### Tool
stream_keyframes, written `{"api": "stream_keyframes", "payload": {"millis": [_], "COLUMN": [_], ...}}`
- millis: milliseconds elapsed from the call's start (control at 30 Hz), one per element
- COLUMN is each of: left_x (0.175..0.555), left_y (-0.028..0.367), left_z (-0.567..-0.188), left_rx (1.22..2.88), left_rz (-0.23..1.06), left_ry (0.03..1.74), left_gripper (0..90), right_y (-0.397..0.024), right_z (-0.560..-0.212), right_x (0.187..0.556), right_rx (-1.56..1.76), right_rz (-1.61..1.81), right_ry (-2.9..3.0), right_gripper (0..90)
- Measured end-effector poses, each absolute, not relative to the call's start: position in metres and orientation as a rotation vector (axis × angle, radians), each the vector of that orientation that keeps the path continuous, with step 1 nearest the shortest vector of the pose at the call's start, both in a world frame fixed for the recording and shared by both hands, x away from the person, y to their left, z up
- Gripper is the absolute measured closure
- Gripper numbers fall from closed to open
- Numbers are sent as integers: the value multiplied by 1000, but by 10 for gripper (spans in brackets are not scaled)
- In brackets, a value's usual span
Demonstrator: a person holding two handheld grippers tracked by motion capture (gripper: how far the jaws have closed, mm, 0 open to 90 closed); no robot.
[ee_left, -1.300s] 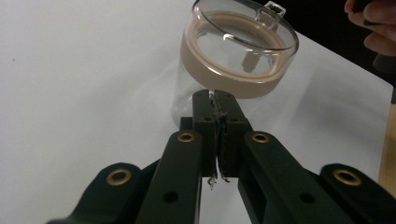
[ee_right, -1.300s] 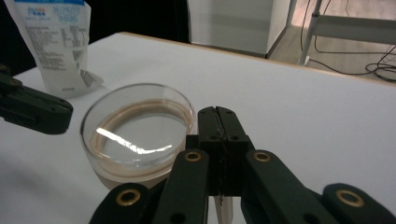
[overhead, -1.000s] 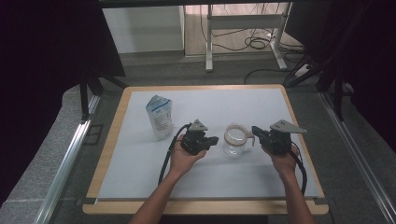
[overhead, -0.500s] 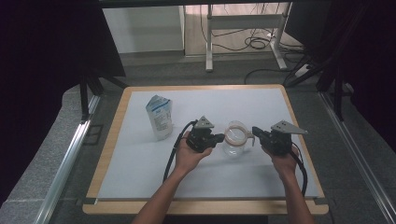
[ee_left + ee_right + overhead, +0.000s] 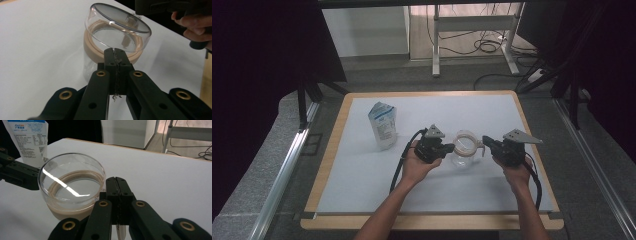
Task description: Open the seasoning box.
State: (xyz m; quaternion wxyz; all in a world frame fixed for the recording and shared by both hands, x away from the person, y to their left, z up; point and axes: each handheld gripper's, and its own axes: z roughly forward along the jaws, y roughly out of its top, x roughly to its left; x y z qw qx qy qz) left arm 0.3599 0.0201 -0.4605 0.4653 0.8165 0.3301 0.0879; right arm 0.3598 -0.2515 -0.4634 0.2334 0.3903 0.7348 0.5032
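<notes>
Both grippers flank the glass jar (image 5: 463,150) on the table, the left gripper (image 5: 115,56) with jaws pressed shut at its beige collar, the right gripper (image 5: 116,185) likewise shut against the opposite side, apparently steadying it between the fingertips.

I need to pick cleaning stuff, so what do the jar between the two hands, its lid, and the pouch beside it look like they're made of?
The jar looks like clear glass or hard plastic: see-through, glossy highlights. Its lid is a clear dome, likely plastic, with a matte tan ring beneath, maybe silicone or wood. The pouch looks like thin printed plastic film, creased and slightly shiny.
</notes>
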Motion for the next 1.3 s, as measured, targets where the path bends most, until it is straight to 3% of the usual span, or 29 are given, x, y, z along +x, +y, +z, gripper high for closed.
{"api": "stream_keyframes", "payload": {"millis": [933, 1167, 1233, 1300], "left_x": [363, 365, 366, 367], "left_y": [16, 13, 13, 13], "left_z": [-462, -456, -455, -454], "left_rx": [2017, 2023, 2024, 2021], "left_rz": [216, 220, 214, 211], "left_ry": [805, 793, 794, 787], "left_gripper": [900, 900, 900, 900], "right_y": [-251, -245, -238, -236], "right_z": [-464, -457, -464, -471], "right_x": [359, 336, 325, 318], "right_rx": [1074, 1006, 960, 957], "right_rz": [1392, 1457, 1417, 1407], "right_ry": [2022, 2053, 2113, 2144], "right_gripper": [898, 896, 874, 791]}}
